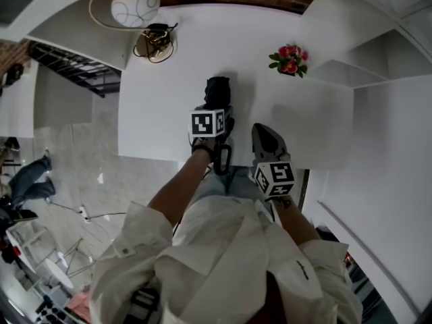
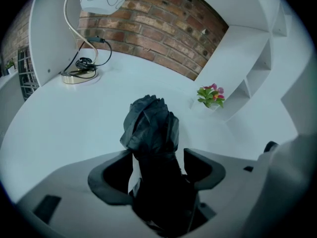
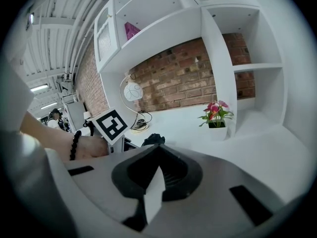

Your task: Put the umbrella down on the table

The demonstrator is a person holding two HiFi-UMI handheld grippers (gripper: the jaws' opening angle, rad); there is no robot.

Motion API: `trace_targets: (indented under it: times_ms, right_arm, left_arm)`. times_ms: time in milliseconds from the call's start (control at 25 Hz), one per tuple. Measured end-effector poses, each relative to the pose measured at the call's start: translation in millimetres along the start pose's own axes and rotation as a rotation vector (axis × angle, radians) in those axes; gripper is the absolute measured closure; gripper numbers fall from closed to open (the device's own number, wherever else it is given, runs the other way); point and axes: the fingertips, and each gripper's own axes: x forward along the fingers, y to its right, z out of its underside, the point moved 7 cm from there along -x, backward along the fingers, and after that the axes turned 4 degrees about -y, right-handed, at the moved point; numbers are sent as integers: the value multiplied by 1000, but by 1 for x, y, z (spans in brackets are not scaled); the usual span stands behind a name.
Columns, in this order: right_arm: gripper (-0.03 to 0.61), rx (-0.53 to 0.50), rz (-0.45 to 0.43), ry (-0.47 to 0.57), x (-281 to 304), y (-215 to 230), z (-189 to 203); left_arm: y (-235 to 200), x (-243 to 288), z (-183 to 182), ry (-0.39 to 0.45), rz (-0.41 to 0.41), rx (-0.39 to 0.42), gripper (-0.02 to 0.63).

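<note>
The umbrella [image 2: 151,128] is crumpled cloth, the table [image 2: 64,125] smooth (matt).

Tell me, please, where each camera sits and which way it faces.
Head view: on the person's head, facing steeply down on the table; shows both forearms, shirt, left tool, right tool.
Left gripper view: on the left tool, facing the brick wall; open jaws flank the umbrella.
Right gripper view: on the right tool, jaws shut, facing the shelves; shows the left wrist.
All three share the flower pot.

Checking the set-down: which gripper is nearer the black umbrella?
Left. The left gripper straddles the umbrella, jaws apart; the right gripper, shut and empty, is off to its right.
</note>
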Motion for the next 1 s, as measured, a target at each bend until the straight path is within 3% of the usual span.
trace_targets:
  times_ms: [160,280,480,600,720,840,1000]
  right_arm:
    - [560,-2,9,40,-14,3,-15]
    - [560,3,25,91,-30,6,-33]
    - [560,-9,74,213,-68,13,-72]
    - [560,-38,119,302,-95,16,-101]
    - [560,-73,163,395,-124,18,-131]
    - [560,-117,202,481,-153,17,-158]
    - [560,-175,264,575,-187,17,-186]
  left_arm:
    - [1,-33,-7,76,28,23,282]
    - [3,-72,-18,201,74,32,282]
    - [10,-159,-46,521,206,42,282]
    - [16,-222,-62,760,244,98,292]
    - [26,-289,-74,1004,235,187,436]
    - [36,-351,-80,1184,190,278,522]
    - [45,-418,-81,1350,131,385,563]
